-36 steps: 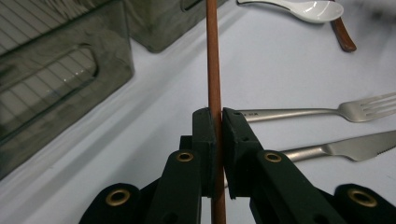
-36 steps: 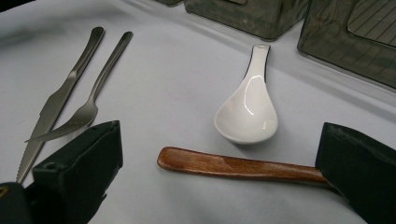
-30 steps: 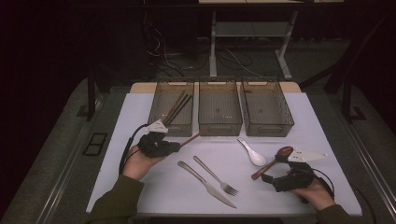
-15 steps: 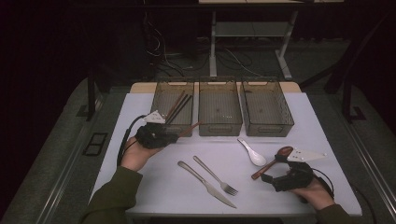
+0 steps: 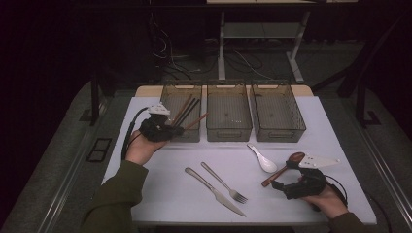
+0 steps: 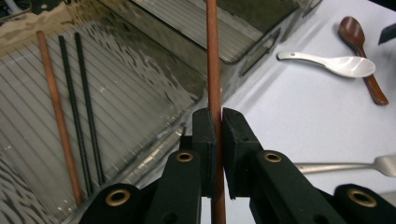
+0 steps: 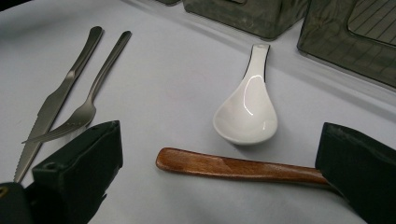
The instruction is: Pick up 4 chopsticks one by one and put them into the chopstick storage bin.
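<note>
A brown chopstick [image 6: 214, 70] is pinched between the pressed-together jaws of the left hand-held gripper [image 5: 167, 132]; in the left gripper view it rises straight toward 12 o'clock, over the near edge of the left bin [image 5: 171, 99]. In the high view that chopstick slants from the gripper toward 2 o'clock across the bin's front wall. Inside the same bin lie another brown chopstick [image 6: 57, 109] and two black chopsticks [image 6: 80, 105], side by side on its ribbed floor.

At 3 o'clock of the left bin stand the middle bin [image 5: 229, 127] and the right bin [image 5: 278, 131], all three in a row along the far side of the surface [image 5: 165, 189].

The right hand-held gripper [image 5: 291, 187] sits at about 4 o'clock on the surface, its jaws spread, with the handle of a wooden spoon [image 7: 233, 167] between them; whether a pad touches it cannot be told. A white ceramic spoon [image 7: 247, 109] lies just beyond the wooden one, at 12 o'clock in the right gripper view. A knife [image 5: 214, 191] and a fork [image 5: 224, 182] lie side by side near the middle front.

The surface is a pale sheet on a table; around it the room is dark, with cables and metal legs at 12 o'clock on the floor.
</note>
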Action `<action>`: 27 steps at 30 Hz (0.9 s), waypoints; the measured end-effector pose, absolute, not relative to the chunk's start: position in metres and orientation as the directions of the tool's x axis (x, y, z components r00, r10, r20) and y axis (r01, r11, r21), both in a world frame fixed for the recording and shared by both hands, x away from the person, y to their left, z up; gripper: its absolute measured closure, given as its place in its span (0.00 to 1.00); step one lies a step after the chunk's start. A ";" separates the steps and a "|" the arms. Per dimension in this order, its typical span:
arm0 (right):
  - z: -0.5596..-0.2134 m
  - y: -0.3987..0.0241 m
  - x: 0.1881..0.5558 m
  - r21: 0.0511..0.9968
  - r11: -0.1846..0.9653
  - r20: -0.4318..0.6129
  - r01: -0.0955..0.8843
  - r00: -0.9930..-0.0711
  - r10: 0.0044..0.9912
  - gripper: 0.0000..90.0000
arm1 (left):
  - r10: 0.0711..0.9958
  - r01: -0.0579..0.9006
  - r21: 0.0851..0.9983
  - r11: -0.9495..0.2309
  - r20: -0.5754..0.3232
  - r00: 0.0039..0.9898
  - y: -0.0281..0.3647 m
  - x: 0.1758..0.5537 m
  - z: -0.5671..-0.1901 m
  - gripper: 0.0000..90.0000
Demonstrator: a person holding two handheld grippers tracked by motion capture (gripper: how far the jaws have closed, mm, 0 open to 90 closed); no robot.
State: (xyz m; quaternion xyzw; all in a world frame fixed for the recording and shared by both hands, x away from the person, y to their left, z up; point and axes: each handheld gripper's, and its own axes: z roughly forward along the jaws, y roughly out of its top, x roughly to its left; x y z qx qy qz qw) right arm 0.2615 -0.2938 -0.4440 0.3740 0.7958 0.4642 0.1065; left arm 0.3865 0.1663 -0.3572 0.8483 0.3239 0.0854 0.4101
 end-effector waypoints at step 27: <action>-0.444 -0.294 0.261 0.821 0.290 0.176 0.492 -0.701 0.691 0.00 | 0.723 0.536 0.737 -0.413 -0.092 0.684 0.156 0.463 -0.345 0.92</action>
